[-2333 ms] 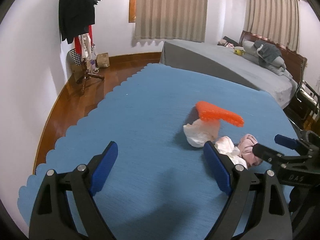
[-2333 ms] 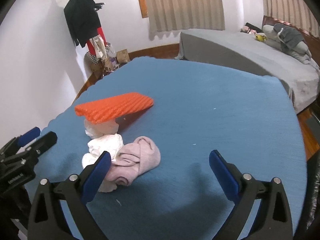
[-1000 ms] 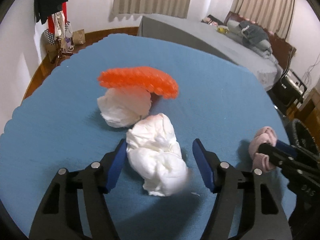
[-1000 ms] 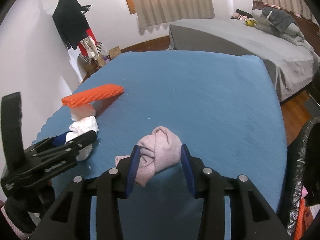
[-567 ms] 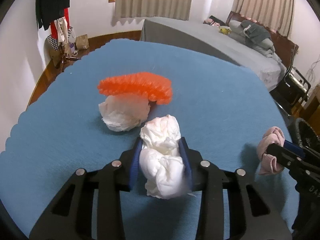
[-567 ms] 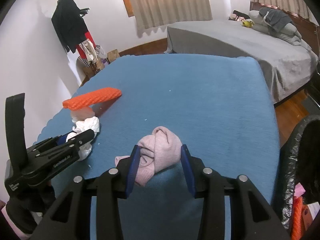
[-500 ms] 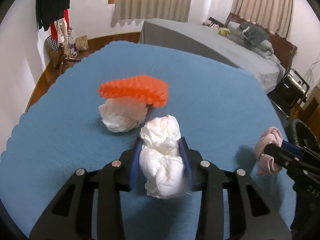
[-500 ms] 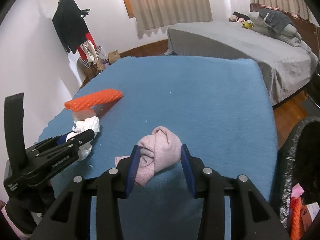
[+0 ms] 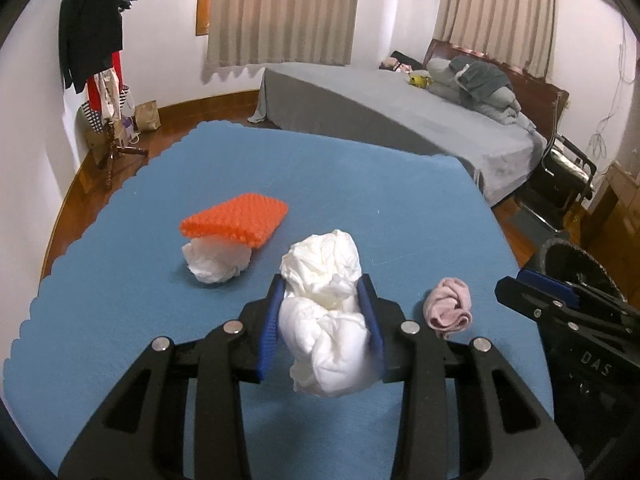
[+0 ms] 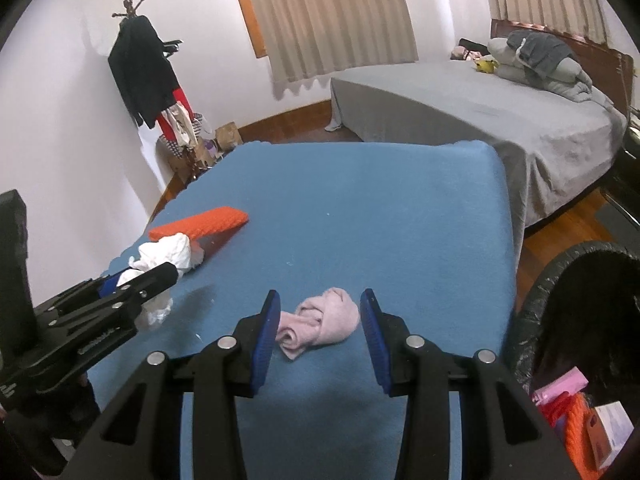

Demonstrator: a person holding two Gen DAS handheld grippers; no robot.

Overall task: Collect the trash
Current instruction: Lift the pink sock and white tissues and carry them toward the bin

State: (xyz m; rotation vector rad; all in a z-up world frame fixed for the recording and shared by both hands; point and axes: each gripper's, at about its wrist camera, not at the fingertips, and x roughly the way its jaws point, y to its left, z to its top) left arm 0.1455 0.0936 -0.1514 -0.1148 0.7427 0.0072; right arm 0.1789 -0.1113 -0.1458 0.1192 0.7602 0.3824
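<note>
My left gripper (image 9: 322,300) is shut on a crumpled white paper wad (image 9: 320,276) and holds it above the blue-covered table (image 9: 360,184). A second white wad (image 9: 216,260) lies on the table under an orange foam net (image 9: 236,220). A rolled pink cloth (image 10: 320,322) lies on the blue cover, seen between the blue pads of my right gripper (image 10: 320,295), which hangs above it. Its jaws stand part open and small gaps show on both sides of the cloth. In the left wrist view the pink cloth (image 9: 448,306) sits clear of the right gripper's fingertips (image 9: 504,292).
A black bag-lined bin (image 10: 560,264) stands off the table's right edge, with pink and orange trash (image 10: 568,396) inside. A grey bed (image 10: 480,120) is beyond the table. A coat rack (image 10: 144,68) stands at the left wall.
My left gripper closed on the white wad and lifted it off the table. My right gripper rose, and the pink cloth that it gripped now lies on the table below it.
</note>
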